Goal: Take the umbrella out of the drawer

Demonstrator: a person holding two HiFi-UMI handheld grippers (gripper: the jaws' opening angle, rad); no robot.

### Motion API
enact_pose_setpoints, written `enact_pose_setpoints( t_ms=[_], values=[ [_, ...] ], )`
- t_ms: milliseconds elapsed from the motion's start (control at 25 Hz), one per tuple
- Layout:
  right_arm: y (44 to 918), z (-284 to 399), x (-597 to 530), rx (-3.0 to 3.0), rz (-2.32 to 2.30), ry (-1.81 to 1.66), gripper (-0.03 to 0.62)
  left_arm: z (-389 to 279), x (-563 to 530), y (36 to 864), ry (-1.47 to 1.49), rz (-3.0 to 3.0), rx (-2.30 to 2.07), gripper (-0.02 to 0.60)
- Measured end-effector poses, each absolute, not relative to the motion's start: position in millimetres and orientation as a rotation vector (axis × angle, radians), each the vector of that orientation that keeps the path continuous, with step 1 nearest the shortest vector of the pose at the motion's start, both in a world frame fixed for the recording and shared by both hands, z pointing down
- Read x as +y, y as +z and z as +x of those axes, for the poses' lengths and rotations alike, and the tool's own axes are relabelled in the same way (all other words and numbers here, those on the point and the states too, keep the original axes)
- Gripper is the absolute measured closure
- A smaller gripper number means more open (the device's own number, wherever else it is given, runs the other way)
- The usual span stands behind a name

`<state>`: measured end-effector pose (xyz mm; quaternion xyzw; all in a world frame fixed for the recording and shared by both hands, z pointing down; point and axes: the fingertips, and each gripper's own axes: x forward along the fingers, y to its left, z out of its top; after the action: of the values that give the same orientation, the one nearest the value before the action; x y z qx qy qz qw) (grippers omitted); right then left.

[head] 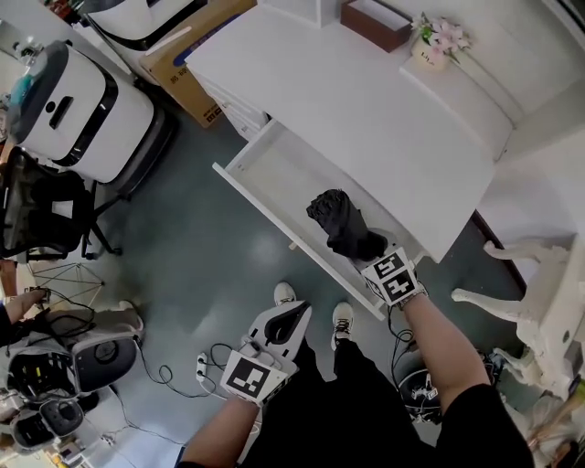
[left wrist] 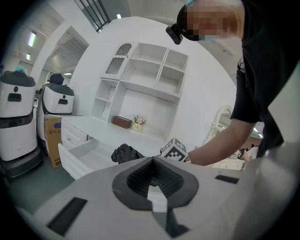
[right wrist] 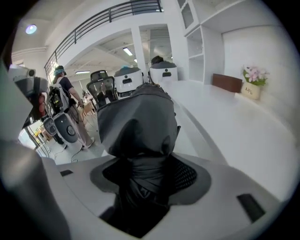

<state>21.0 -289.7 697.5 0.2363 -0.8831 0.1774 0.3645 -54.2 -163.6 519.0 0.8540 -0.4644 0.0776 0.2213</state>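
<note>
A black folded umbrella (head: 340, 222) is over the right end of the open white drawer (head: 265, 169), its bunched canopy pointing away from me. My right gripper (head: 370, 251) is shut on its lower part. In the right gripper view the umbrella (right wrist: 140, 126) fills the space between the jaws of that gripper (right wrist: 145, 187). In the left gripper view the umbrella (left wrist: 124, 152) rises above the drawer's front rim (left wrist: 70, 161). My left gripper (head: 294, 315) hangs lower, over the floor in front of the drawer. It (left wrist: 152, 173) is shut with nothing in it.
The white desk (head: 366, 101) carries a brown box (head: 377, 23) and a small flower pot (head: 434, 41) at the back. A cardboard box (head: 196, 55), a white robot (head: 78, 105) and a black chair (head: 46, 215) stand to the left. A white ornate chair (head: 539, 302) is at right.
</note>
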Motion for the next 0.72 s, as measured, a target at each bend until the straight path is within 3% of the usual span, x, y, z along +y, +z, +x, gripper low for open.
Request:
enact_pose_setpoints(
  t_ms=[720],
  values=[
    [485.3,60.8,-251.2,-2.710,0.824,0.476,0.344,-26.7,-141.9,450.2,0.188,2.404,-1.502,0.584]
  ],
)
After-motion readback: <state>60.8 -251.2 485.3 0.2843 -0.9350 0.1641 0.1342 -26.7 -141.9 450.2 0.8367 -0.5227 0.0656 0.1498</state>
